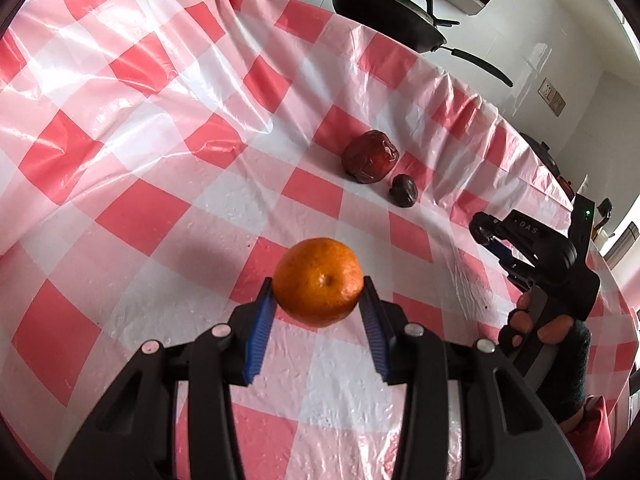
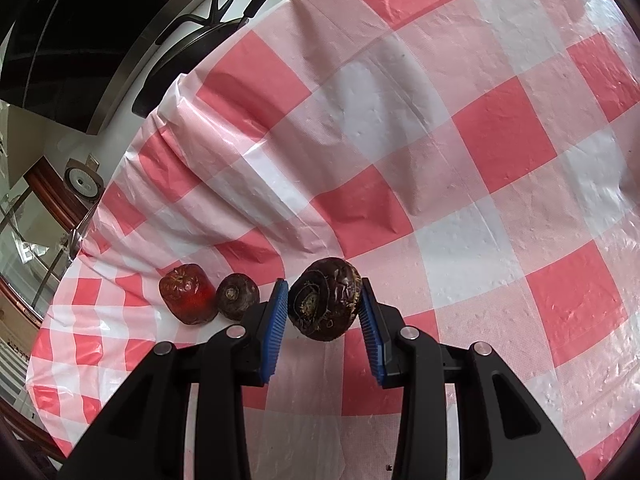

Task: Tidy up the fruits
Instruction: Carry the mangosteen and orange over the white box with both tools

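My left gripper (image 1: pixel 319 284) is shut on an orange tangerine (image 1: pixel 319 281), held above the red-and-white checked tablecloth (image 1: pixel 160 160). A wrinkled dark red fruit (image 1: pixel 370 156) and a small dark brown round fruit (image 1: pixel 404 191) lie on the cloth beyond it. My right gripper (image 2: pixel 325 300) is shut on a larger dark brown round fruit (image 2: pixel 326 304), held just right of the same pair: the red fruit (image 2: pixel 188 294) and the small brown fruit (image 2: pixel 238 296). The right gripper (image 1: pixel 486 232) shows at the right of the left wrist view, held by a hand (image 1: pixel 532 328); its load is hidden there.
A black frying pan (image 1: pixel 384 16) sits on the white counter past the table's far edge. The cloth is wrinkled and bunched along that edge (image 2: pixel 180 152). A round grey device (image 2: pixel 82 184) and a glass door stand beyond the table in the right wrist view.
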A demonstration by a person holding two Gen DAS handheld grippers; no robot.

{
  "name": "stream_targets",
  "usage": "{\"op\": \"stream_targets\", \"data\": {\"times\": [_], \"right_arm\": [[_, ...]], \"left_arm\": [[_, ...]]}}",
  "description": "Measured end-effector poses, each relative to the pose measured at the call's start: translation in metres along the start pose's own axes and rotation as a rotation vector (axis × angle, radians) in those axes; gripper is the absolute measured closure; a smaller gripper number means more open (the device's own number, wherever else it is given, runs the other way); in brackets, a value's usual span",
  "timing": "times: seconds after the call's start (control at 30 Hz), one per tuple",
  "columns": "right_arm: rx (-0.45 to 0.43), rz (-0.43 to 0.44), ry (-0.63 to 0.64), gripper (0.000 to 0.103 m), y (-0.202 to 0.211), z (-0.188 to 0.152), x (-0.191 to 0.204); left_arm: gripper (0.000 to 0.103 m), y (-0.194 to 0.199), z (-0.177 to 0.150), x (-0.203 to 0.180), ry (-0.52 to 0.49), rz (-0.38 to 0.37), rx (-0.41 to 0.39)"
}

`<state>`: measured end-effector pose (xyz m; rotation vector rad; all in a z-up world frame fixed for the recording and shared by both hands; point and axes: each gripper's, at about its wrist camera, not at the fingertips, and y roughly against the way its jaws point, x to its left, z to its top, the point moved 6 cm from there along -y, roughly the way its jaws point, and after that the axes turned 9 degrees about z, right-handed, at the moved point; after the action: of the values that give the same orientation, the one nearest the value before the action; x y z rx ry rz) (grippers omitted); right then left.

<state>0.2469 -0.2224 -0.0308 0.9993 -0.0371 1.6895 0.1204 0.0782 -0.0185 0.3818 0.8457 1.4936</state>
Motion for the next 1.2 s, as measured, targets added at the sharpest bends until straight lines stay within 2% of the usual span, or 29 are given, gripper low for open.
{"op": "stream_targets", "data": {"times": [0.13, 0.23, 0.37, 0.43, 0.53, 0.67, 0.87, 1.03, 1.2], "right_arm": [[0.031, 0.014, -0.013, 0.067, -0.001, -0.004, 0.001], [0.083, 0.072, -0.118, 0.067, 0.005, -0.016, -0.007], [0.061, 0.079, -0.135, 0.067, 0.032, -0.038, 0.001], [0.07, 0.084, -0.113, 0.067, 0.044, -0.055, 0.012], [0.075, 0.051, 0.02, 0.067, 0.065, -0.081, 0.039], [0.11, 0.039, 0.08, 0.067, 0.088, -0.117, 0.06], [0.166, 0.052, 0.155, 0.067, 0.125, -0.171, 0.086], [0.192, 0.068, 0.209, 0.067, 0.141, -0.195, 0.101], [0.19, 0.08, 0.252, 0.067, 0.147, -0.205, 0.111]], "left_arm": [[0.061, -0.002, -0.001, -0.001, -0.01, -0.008, 0.017], [0.06, -0.004, -0.002, -0.002, -0.014, -0.008, 0.03], [0.06, -0.003, -0.002, -0.001, -0.002, -0.016, 0.03], [0.06, -0.004, -0.002, 0.0, 0.007, -0.032, 0.044], [0.061, -0.006, -0.003, 0.006, 0.039, -0.046, 0.067], [0.061, 0.001, -0.004, 0.016, 0.082, -0.05, 0.051], [0.06, 0.035, -0.034, 0.029, 0.049, 0.033, 0.038], [0.06, 0.068, -0.061, 0.041, 0.027, 0.04, 0.017], [0.06, 0.085, -0.076, 0.044, 0.001, 0.022, 0.011]]}}
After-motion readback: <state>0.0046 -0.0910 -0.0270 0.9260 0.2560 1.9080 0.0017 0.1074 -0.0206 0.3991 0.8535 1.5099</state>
